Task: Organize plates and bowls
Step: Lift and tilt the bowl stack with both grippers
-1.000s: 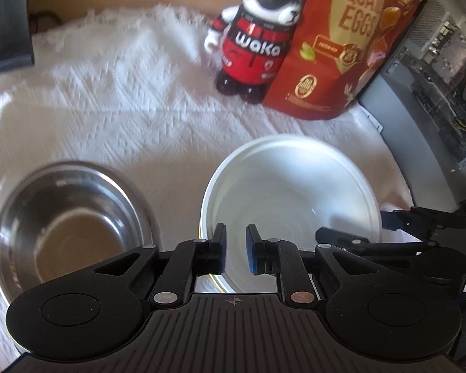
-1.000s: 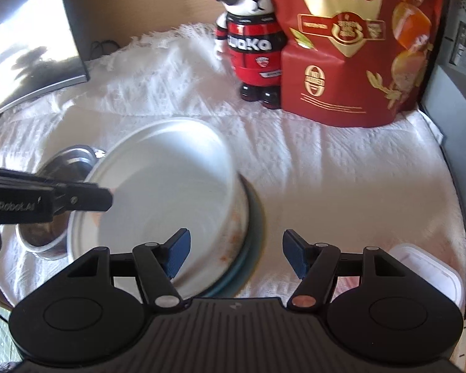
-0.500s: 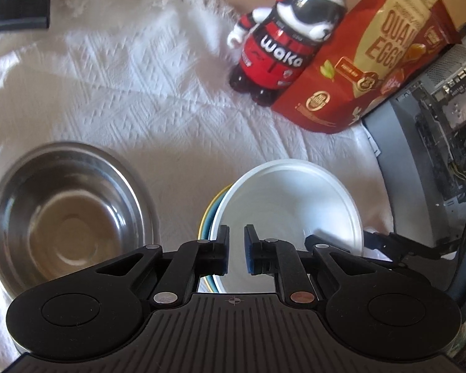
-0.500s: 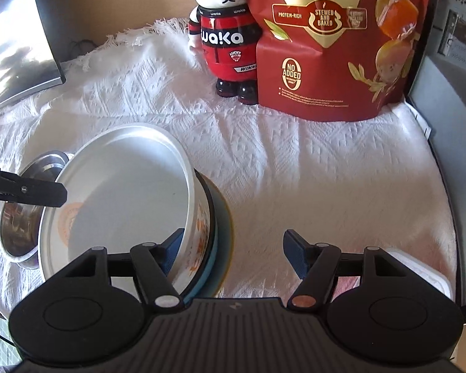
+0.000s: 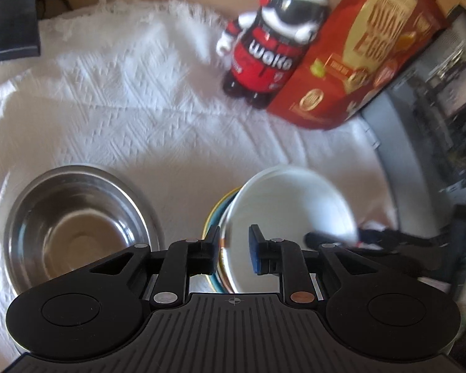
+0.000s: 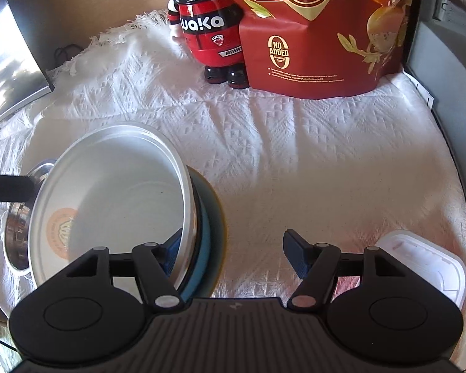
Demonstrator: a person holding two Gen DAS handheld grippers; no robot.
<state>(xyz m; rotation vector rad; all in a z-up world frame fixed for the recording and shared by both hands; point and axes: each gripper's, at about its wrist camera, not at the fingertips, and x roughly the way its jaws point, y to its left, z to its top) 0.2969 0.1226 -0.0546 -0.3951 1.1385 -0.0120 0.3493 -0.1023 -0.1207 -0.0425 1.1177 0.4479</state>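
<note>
White textured cloth [image 6: 295, 161] covers the table; left gripper [image 5: 233, 245] straddles the white bowl [image 5: 292, 205] rim, fingers parted, right gripper [image 6: 233, 248] spread wide beside it.

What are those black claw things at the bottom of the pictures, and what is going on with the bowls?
Those are grippers: two-finger tongs that a person holds, one in each hand. A small camera sits on each one and looks out along its fingers, so each picture comes from one hand.

In the left hand's picture, the left gripper has its fingers partly apart around the rim of the white bowl. The picture is too blurry to say if it is squeezing. The bowl leans on a blue plate. Beside it sits an empty steel bowl.

In the right hand's picture, the right gripper is wide open, with one finger inside the white bowl's rim.

Everything rests on a white cloth. At the back stand a panda toy and a red snack bag. A white plastic lid lies nearby.
</note>
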